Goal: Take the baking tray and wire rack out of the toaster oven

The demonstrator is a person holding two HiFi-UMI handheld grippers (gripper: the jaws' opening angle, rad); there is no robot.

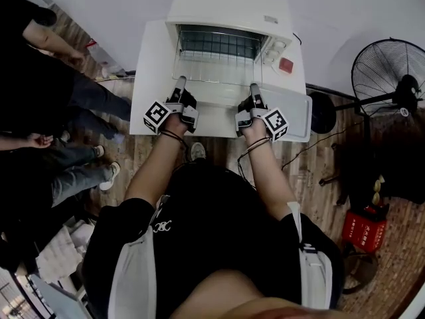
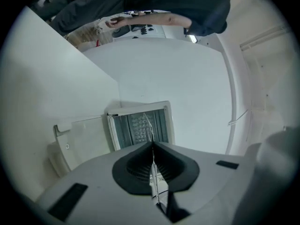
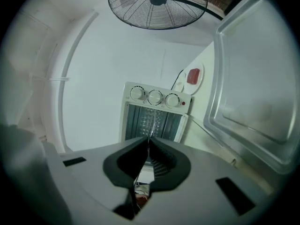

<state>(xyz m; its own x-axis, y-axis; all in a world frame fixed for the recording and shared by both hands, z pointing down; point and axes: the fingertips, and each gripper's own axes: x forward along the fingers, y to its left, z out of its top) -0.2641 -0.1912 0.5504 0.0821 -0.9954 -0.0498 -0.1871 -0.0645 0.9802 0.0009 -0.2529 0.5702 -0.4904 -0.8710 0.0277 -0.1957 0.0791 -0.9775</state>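
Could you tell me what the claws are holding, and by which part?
The left claw and right claw pinch the wire rack by its front edge.

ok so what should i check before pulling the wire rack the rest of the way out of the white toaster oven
1. Grip of the left gripper on the near edge of the metal wire rack: ok, jaws shut on the wire.
2. Grip of the right gripper on that same edge: ok, shut on it.
3. Glass door of the white toaster oven folded down flat: ok.
4. Rack clear of the oven: not ok, its far end is inside the opening.
5. Silver metal baking tray out of the oven: ok, it lies at the right end of the white table.
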